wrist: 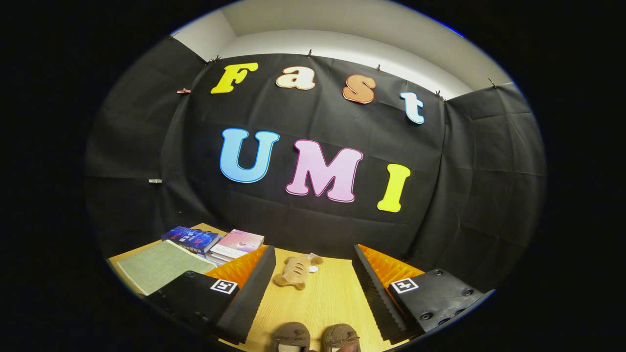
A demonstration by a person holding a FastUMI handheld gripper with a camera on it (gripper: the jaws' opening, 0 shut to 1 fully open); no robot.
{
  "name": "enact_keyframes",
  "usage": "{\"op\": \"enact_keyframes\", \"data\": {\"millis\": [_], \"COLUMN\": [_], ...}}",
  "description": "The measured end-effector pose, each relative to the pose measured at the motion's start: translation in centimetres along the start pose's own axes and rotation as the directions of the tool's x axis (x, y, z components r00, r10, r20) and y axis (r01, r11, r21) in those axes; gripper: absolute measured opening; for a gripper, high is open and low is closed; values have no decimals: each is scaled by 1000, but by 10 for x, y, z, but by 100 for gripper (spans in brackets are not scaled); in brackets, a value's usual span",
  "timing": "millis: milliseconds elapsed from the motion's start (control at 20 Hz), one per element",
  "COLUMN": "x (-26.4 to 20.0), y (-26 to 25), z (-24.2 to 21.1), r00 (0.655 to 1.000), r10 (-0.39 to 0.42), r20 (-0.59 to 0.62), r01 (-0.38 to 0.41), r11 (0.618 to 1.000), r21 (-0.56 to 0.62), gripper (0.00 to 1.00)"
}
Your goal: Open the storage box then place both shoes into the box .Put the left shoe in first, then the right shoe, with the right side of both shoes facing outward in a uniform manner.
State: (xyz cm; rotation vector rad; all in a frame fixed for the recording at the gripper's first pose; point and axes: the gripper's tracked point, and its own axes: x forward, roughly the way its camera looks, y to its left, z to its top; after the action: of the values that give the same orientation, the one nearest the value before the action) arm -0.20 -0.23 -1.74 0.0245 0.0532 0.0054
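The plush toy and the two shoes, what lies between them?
Gripper view: only bare wooden table lies between the plush toy and the shoes, framed by the open tongs.

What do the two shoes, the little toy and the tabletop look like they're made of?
The two shoes, between the open gripper fingers: matte brown, suede-like fabric.
The toy, beyond them: tan plush, fuzzy surface.
The table: pale wood or wood-look laminate, with visible grain.

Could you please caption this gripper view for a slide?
Open gripper above wooden table, two brown shoes between its fingers, plush toy ahead.
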Motion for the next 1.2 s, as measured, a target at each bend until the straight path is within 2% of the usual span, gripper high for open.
{"op": "enact_keyframes", "data": {"millis": [1200], "x": [5], "y": [9], "z": [-2], "r00": [999], "r10": [38], "r20": [-6], "r01": [-38], "r11": [999], "r21": [-5], "gripper": [97]}}
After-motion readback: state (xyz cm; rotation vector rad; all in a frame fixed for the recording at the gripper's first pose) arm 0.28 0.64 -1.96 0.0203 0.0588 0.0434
